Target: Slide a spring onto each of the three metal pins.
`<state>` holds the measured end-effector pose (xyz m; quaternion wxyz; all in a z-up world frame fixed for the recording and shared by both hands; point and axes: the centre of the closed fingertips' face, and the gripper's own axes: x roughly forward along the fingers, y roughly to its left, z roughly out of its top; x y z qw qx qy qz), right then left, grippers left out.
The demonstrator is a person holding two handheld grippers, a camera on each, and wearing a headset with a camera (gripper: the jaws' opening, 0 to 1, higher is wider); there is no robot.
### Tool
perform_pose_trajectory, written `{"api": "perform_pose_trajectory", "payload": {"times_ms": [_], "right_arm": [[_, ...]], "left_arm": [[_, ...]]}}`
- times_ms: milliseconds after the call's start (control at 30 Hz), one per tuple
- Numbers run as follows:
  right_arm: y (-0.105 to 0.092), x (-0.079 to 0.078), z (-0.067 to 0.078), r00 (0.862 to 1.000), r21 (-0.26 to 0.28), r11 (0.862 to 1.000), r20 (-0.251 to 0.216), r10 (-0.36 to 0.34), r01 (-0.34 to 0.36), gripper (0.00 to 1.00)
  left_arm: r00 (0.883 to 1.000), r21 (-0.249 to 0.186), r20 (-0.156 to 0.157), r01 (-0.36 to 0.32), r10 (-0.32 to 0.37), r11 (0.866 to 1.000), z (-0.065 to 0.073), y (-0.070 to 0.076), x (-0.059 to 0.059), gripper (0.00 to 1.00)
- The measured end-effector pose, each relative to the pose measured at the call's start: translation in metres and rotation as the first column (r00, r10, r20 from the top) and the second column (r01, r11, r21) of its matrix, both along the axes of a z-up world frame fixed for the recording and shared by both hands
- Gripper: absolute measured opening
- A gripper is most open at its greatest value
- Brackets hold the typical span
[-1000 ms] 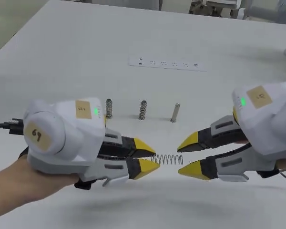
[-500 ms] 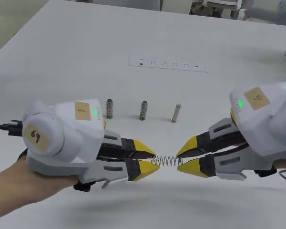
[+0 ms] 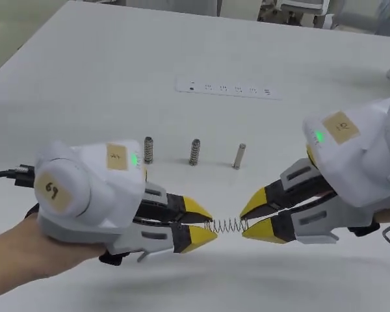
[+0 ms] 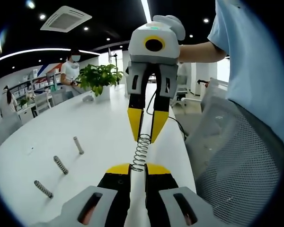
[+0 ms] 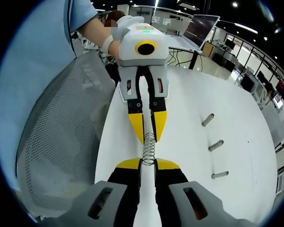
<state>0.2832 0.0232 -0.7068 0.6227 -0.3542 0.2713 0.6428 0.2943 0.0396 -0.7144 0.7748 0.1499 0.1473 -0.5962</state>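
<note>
Holding one spring [image 3: 226, 225] end to end between two grippers.

Pinched at its left end in the closed yellow-tipped jaws of the left gripper [image 3: 208, 223], and at its right end in the closed jaws of the right gripper [image 3: 247, 219]. Stretched roughly level between them, clear of the white table [image 3: 84, 78], with a soft shadow beneath. Seen in each gripper view running straight from the near jaws to the facing gripper's tips. Beyond, standing in a row: left pin [image 3: 148, 149] and middle pin [image 3: 194, 151], each already wearing a spring, then bare pin [image 3: 238, 156] at the right, well apart from the held spring. Farther back, a white power strip [image 3: 227, 87] lying flat.
</note>
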Motion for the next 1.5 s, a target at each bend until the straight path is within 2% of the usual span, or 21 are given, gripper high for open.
{"api": "perform_pose_trajectory", "payload": {"times_ms": [300,367,833,1067,1500], "right_arm": [[0.005,0.000,0.006,0.999,-0.036,0.999,-0.013,0.029,-0.030,0.07],[0.005,-0.001,0.006,0.999,-0.046,0.998,-0.017,0.033,-0.033,0.07],[0.014,-0.007,0.008,0.997,-0.103,0.992,-0.016,0.078,-0.079,0.07],[0.018,-0.008,0.010,0.995,-0.113,0.989,-0.014,0.096,-0.097,0.07],[0.016,-0.010,0.012,0.995,-0.120,0.988,-0.008,0.097,-0.098,0.07]], "left_arm": [[1.000,0.028,0.015,0.021,-0.021,0.999,-0.004,0.000,-0.002,0.02],[1.000,0.045,0.019,0.023,-0.024,0.999,-0.007,0.000,-0.003,0.01],[0.999,0.062,0.028,0.040,-0.042,0.997,-0.011,-0.002,-0.008,0.02],[0.999,0.071,0.027,0.041,-0.043,0.997,-0.013,-0.002,-0.008,0.01],[0.999,0.061,0.018,0.033,-0.035,0.998,-0.012,-0.003,-0.007,0.01]]}}
